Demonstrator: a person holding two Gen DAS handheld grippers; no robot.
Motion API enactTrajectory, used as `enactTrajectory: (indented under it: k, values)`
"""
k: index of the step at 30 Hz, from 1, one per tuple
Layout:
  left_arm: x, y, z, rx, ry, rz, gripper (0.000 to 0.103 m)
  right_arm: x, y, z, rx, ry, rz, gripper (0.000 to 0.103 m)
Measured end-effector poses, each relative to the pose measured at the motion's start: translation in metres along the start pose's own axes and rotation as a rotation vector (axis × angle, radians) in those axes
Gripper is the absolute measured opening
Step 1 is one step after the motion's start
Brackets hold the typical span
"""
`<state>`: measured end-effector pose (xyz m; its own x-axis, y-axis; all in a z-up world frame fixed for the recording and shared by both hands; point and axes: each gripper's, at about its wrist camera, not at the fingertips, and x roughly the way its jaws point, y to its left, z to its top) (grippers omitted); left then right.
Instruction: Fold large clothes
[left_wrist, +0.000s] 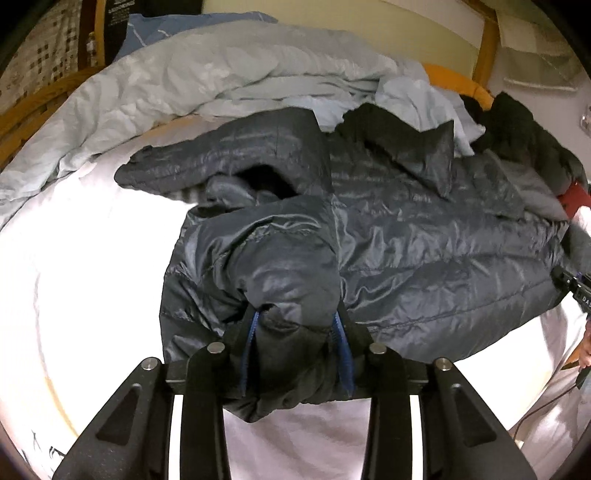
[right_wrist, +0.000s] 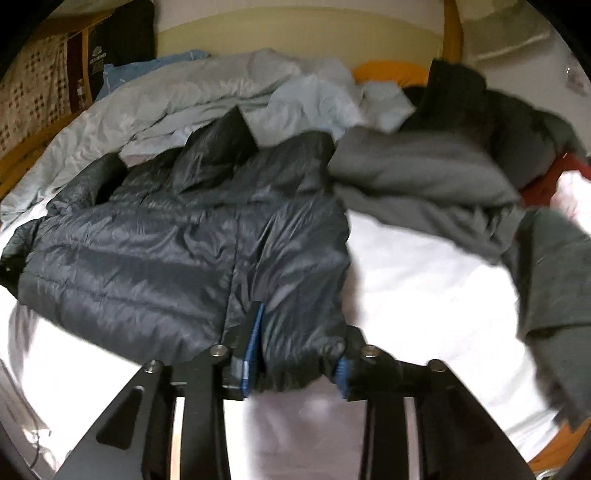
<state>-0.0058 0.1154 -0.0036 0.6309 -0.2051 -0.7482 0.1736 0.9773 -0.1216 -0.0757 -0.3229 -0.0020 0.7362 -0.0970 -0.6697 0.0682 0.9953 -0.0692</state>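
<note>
Surface: white bed sheet (left_wrist: 92, 258) under rumpled duvet (left_wrist: 184, 85).
Jacket: puffer jacket (left_wrist: 424, 251) looked light, soft, slippery; hem suited gripping.
Tools: left gripper (left_wrist: 295, 328) and right gripper (right_wrist: 299, 350) each pinched bunched hem, part-open.

jacket (left_wrist: 406, 240): dark navy (shiny) | sheet (left_wrist: 92, 258): white | duvet (left_wrist: 184, 81): pale blue

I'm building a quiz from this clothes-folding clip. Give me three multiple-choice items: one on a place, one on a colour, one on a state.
1. Where does the puffer jacket lie?
A. on the white bed sheet
B. on a chair
C. on the floor

2. What colour are the pads of the left tool?
A. red
B. blue
C. yellow

3. What is the right tool doing?
A. hanging empty
B. gripping a pillow
C. gripping the jacket's hem

Answers: 1 A, white sheet shows around it; 2 B, blue strips flank the fabric; 3 C, hem is bunched between its pads.
</note>
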Motion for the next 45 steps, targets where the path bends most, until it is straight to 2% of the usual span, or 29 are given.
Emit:
enactTrajectory:
  k: [1, 3, 5, 6, 7, 8, 10, 12, 15, 18, 22, 23, 26, 29, 32, 33, 37, 39, 40, 41, 42, 44, 45]
  values:
    - [-0.002, -0.001, 0.001, -0.003, -0.008, 0.002, 0.039, -0.003, 0.000, 0.004, -0.003, -0.020, -0.019, 0.048]
    - [-0.008, -0.004, 0.004, 0.000, -0.033, 0.007, 0.045, -0.010, 0.000, 0.011, -0.012, -0.053, -0.041, 0.048]
    - [-0.016, -0.008, 0.005, 0.015, -0.070, 0.020, 0.061, -0.020, 0.000, 0.018, -0.017, -0.094, -0.057, 0.055]
    - [-0.021, -0.010, 0.007, 0.034, -0.093, 0.023, 0.066, -0.023, 0.000, 0.020, -0.016, -0.109, -0.059, 0.067]
    - [-0.024, -0.013, 0.008, 0.054, -0.113, 0.027, 0.076, -0.027, 0.000, 0.023, -0.011, -0.130, -0.064, 0.080]
    - [-0.028, -0.016, 0.009, 0.079, -0.139, 0.036, 0.085, -0.031, 0.000, 0.024, -0.006, -0.149, -0.074, 0.084]
    - [-0.036, -0.022, 0.010, 0.119, -0.191, 0.065, 0.089, -0.035, 0.005, 0.027, -0.010, -0.188, -0.094, 0.086]
    - [-0.041, -0.029, 0.011, 0.146, -0.231, 0.088, 0.102, -0.041, 0.016, 0.030, -0.074, -0.233, -0.141, 0.086]
    - [-0.054, -0.042, 0.010, 0.189, -0.303, 0.137, 0.103, -0.047, 0.034, 0.036, -0.129, -0.287, -0.201, 0.086]
    - [-0.073, -0.056, 0.005, 0.242, -0.444, 0.213, 0.103, -0.053, 0.040, 0.044, -0.091, -0.332, -0.184, 0.086]
    - [-0.096, -0.063, -0.003, 0.195, -0.610, 0.344, 0.103, -0.064, 0.045, 0.055, -0.032, -0.380, -0.114, 0.086]
    - [-0.100, -0.064, -0.005, 0.189, -0.635, 0.345, 0.103, -0.068, 0.044, 0.059, -0.002, -0.393, -0.090, 0.086]
    - [-0.106, -0.057, 0.003, 0.180, -0.609, 0.211, 0.103, -0.073, 0.038, 0.067, 0.068, -0.400, -0.090, 0.090]
    - [-0.107, -0.051, 0.017, 0.161, -0.578, 0.171, 0.103, -0.074, 0.035, 0.077, 0.094, -0.402, -0.069, 0.090]
    - [-0.106, -0.040, 0.045, 0.110, -0.539, 0.147, 0.103, -0.075, 0.039, 0.090, 0.062, -0.420, -0.068, 0.094]
    - [-0.105, -0.036, 0.056, 0.100, -0.523, 0.141, 0.103, -0.074, 0.042, 0.097, 0.035, -0.422, -0.051, 0.103]
    - [-0.076, -0.012, 0.109, 0.059, -0.439, 0.164, 0.103, -0.069, 0.048, 0.121, 0.029, -0.423, 0.020, 0.103]
    - [-0.052, 0.009, 0.127, 0.001, -0.376, 0.138, 0.103, -0.062, 0.050, 0.135, 0.040, -0.417, 0.072, 0.103]
    - [-0.042, 0.019, 0.133, -0.029, -0.352, 0.127, 0.099, -0.057, 0.053, 0.144, 0.036, -0.408, 0.091, 0.103]
    - [-0.030, 0.032, 0.137, -0.066, -0.336, 0.130, 0.090, -0.052, 0.057, 0.151, 0.032, -0.401, 0.092, 0.103]
    - [-0.019, 0.044, 0.138, -0.092, -0.328, 0.150, 0.086, -0.046, 0.061, 0.159, 0.031, -0.396, 0.066, 0.103]
    - [0.003, 0.063, 0.139, -0.112, -0.267, 0.166, 0.085, -0.033, 0.072, 0.173, 0.038, -0.379, -0.026, 0.103]
    - [0.017, 0.074, 0.140, -0.129, -0.213, 0.142, 0.084, -0.027, 0.076, 0.180, 0.036, -0.373, -0.016, 0.103]
